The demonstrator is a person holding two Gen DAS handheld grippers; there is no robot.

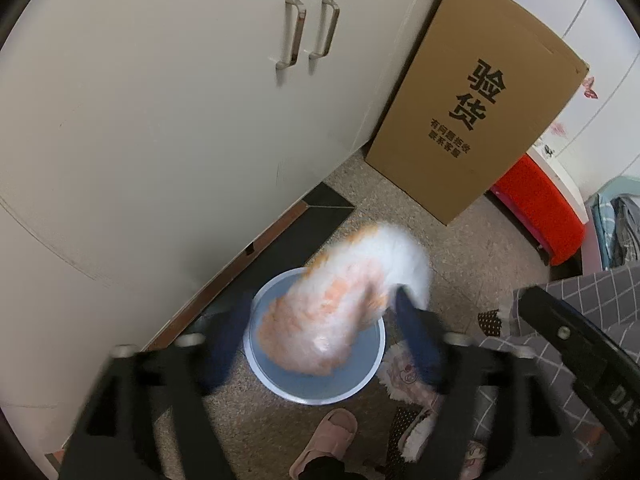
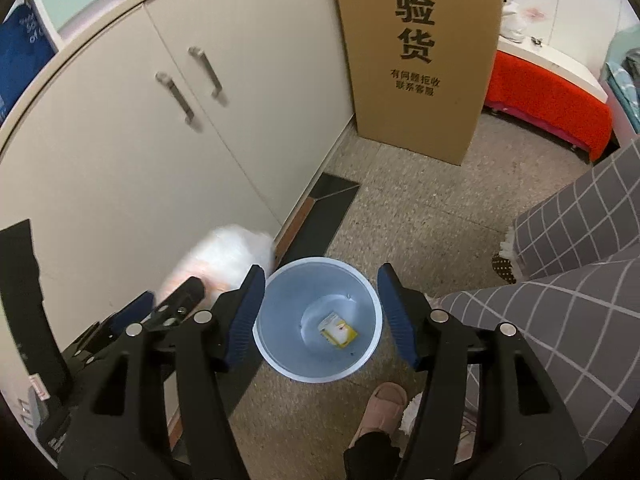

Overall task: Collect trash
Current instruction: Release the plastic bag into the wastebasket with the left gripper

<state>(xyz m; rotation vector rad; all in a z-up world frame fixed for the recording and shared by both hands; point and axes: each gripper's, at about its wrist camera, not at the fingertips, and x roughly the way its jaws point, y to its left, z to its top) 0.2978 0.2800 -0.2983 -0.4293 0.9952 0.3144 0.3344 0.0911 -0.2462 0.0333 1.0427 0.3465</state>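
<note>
A white and orange plastic bag [image 1: 340,300], blurred, hangs over the mouth of a light blue bin [image 1: 316,400] on the floor. My left gripper [image 1: 320,300] stands open around the bag, its blue pads [image 1: 224,344] well apart; only the right pad's tip looks close to the bag. In the right wrist view my right gripper [image 2: 320,274] is open above the same bin [image 2: 316,378] with nothing between its fingers. A small yellow and white wrapper [image 2: 338,330] lies on the bin's bottom. The left gripper [image 2: 168,292] and the bag [image 2: 224,264] show at the left.
A cream cabinet [image 2: 140,140] with two handles stands close behind the bin. A tall cardboard box [image 2: 420,60] is at the back, with a red stool [image 2: 548,108] beside it. A pink slipper [image 2: 380,408] and a person's checked trouser leg [image 2: 560,300] are on the right.
</note>
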